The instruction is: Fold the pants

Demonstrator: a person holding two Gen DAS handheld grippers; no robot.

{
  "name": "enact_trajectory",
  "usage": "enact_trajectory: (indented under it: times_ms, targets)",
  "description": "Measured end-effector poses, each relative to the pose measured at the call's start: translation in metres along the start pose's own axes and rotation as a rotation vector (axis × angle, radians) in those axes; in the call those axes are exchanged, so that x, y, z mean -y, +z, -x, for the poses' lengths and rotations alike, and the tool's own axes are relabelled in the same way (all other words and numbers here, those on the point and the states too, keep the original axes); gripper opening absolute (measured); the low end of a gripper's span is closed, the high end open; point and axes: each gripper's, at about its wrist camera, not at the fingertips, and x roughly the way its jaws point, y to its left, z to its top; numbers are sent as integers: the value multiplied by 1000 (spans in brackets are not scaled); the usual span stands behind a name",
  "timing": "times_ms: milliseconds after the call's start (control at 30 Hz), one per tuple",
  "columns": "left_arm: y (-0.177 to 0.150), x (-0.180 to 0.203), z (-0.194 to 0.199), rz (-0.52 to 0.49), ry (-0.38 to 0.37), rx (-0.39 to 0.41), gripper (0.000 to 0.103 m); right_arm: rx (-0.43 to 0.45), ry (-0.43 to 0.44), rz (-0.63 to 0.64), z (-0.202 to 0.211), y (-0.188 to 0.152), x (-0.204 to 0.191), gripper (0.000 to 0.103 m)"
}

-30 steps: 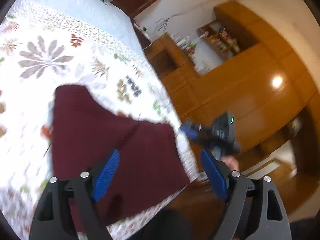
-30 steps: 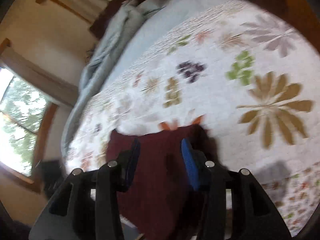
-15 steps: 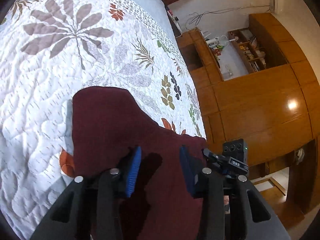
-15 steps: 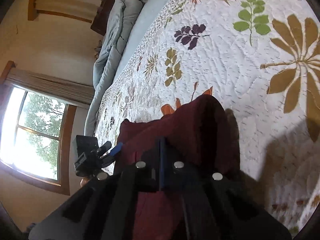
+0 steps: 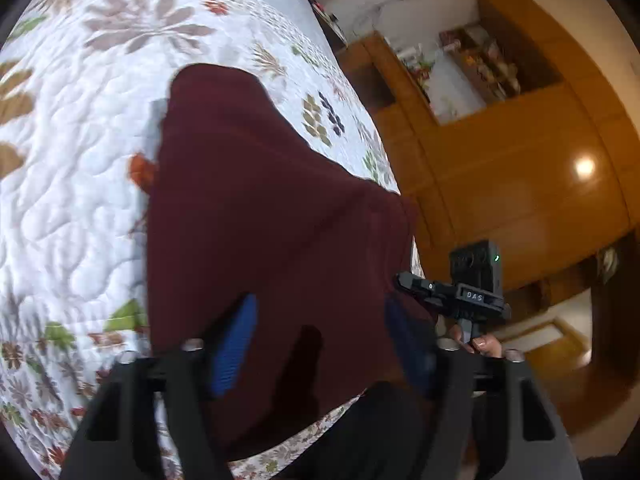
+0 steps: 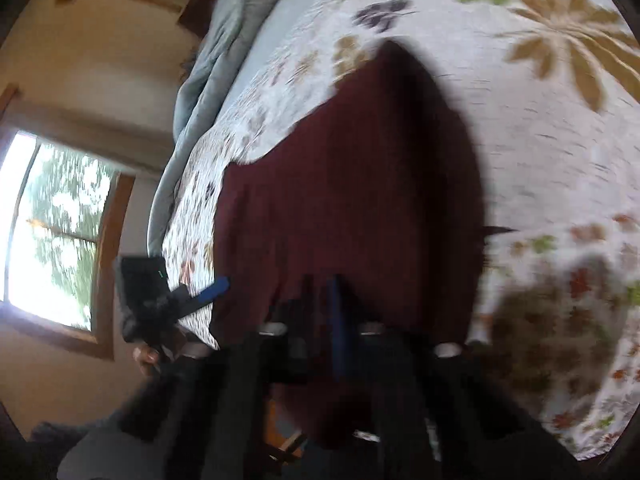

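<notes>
Dark maroon pants lie folded on the white floral quilt, near the bed's edge; they also show in the right wrist view. My left gripper is open, its blue pads apart above the near end of the pants, holding nothing. My right gripper is shut on the near edge of the pants; the frame is blurred. The right gripper also shows in the left wrist view at the right edge of the cloth.
The quilt covers the bed. A wooden wardrobe with shelves stands beside the bed. A grey-blue blanket is bunched at the far side, and a window is at the left.
My left gripper has opened wider and pulled back from the pants. My right gripper stays shut on the cloth and has drawn back, so more of the pants shows.
</notes>
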Motion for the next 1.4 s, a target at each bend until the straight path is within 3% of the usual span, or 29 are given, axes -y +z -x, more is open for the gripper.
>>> enact_trajectory:
  times_ms: [133,167,233,300,433,667,933,1233,1300,1400]
  targets:
    - [5,-14,16,78,-58,19,63,39,-16,-62,31,-3,24,6]
    - [5,-14,24,81,-47,29,69,48,-30,-86,41,-5,31,43]
    - [5,-14,38,74,-49,53,80,74,-95,-105,55,-5,38,88]
    - [9,-19,51,84,-28,77,91,62,-12,-136,62,-4,46,90]
    - [23,-42,63,159,-45,68,94,-19,70,-164,50,6,51,92]
    - [41,-57,48,190,-90,-50,95,-187,45,-101,3,27,28,92]
    - [51,-55,20,181,-88,-182,97,-266,37,-93,-27,35,15,97]
    - [57,-43,-9,124,-9,-298,99,-314,52,-64,-56,30,-5,101]
    - [57,-42,-12,89,95,-313,99,-322,55,-70,-54,30,-5,99]
    - [59,-49,-11,140,89,-312,99,-327,68,-80,-51,26,-2,99]
